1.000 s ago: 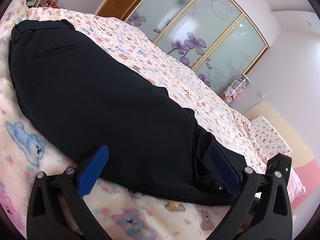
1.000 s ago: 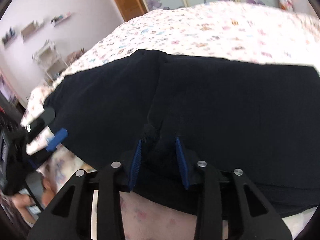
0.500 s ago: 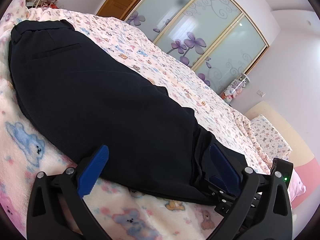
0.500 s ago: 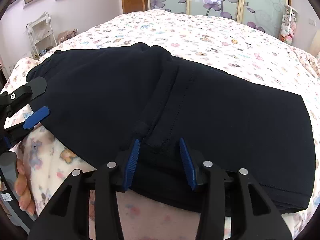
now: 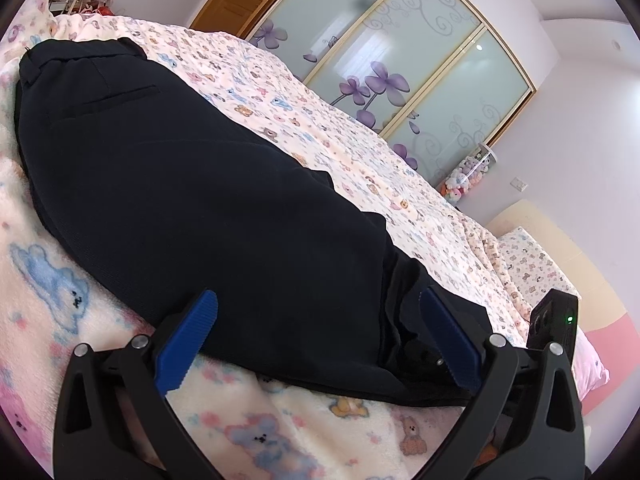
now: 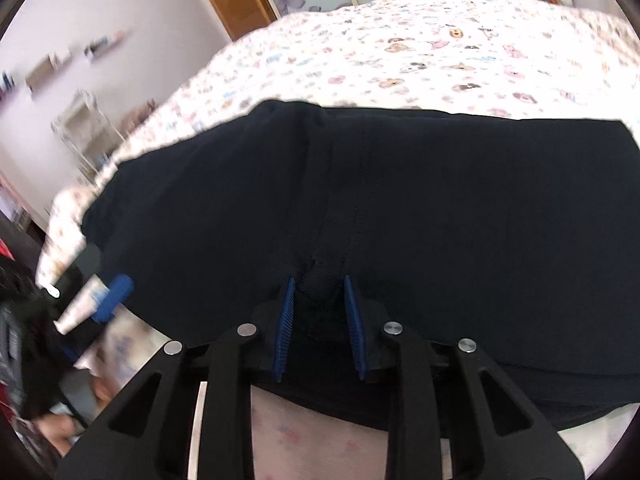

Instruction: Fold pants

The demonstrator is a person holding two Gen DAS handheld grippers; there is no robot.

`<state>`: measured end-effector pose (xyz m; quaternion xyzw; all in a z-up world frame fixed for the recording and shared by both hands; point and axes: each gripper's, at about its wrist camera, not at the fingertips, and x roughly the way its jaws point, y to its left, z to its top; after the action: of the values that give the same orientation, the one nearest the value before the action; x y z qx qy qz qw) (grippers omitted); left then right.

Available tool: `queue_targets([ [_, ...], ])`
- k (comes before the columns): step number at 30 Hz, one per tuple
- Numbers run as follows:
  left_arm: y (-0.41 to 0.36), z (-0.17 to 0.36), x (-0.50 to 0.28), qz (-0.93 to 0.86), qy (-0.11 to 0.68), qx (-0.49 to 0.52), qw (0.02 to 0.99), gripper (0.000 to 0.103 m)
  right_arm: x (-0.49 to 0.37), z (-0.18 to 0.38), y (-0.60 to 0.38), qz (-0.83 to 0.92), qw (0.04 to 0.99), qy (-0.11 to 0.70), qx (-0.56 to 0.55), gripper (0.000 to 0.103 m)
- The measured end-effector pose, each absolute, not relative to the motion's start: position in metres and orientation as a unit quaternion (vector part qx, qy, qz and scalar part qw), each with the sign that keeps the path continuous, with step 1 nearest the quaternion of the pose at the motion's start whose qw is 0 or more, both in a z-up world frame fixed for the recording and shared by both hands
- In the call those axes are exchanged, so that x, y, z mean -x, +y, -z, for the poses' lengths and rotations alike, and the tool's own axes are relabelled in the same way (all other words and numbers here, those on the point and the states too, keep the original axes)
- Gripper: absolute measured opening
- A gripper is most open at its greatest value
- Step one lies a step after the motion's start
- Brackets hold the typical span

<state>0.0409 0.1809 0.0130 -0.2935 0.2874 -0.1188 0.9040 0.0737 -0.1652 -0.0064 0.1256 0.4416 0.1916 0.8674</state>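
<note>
The pants (image 5: pixel 192 196) lie flat and dark on the blanket (image 5: pixel 80 320) of the bed, waistband and back pocket at the far end in the left wrist view, legs running toward the cameras. Their near edge lies between the fingers of the left gripper (image 5: pixel 316 344), whose jaws stand wide apart, the right pad over the cloth and the left pad at its edge. The right gripper (image 6: pixel 320 320) has its jaws drawn close, clamped on a bunched ridge of the pants (image 6: pixel 400 208) where a seam runs down to the pads. A flowered wardrobe (image 5: pixel 400 64) stands beyond the bed
</note>
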Motion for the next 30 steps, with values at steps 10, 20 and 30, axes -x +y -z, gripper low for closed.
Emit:
queue_targets([
  [10,0.188,-0.017,-0.039,0.136,0.291,0.299,0.899,0.101,-0.056,0.007,-0.133,-0.224,0.874,0.429,-0.04,0.069],
  [20,0.286,-0.032,-0.034,0.101,0.336,0.391,0.851,0.101,0.012,-0.028,-0.175,-0.261,0.905,0.333,-0.038,0.096],
  [30,0.285,-0.016,-0.062,0.061,0.429,0.385,0.815,0.101,0.047,-0.008,-0.206,-0.247,0.918,0.309,-0.014,0.102],
])
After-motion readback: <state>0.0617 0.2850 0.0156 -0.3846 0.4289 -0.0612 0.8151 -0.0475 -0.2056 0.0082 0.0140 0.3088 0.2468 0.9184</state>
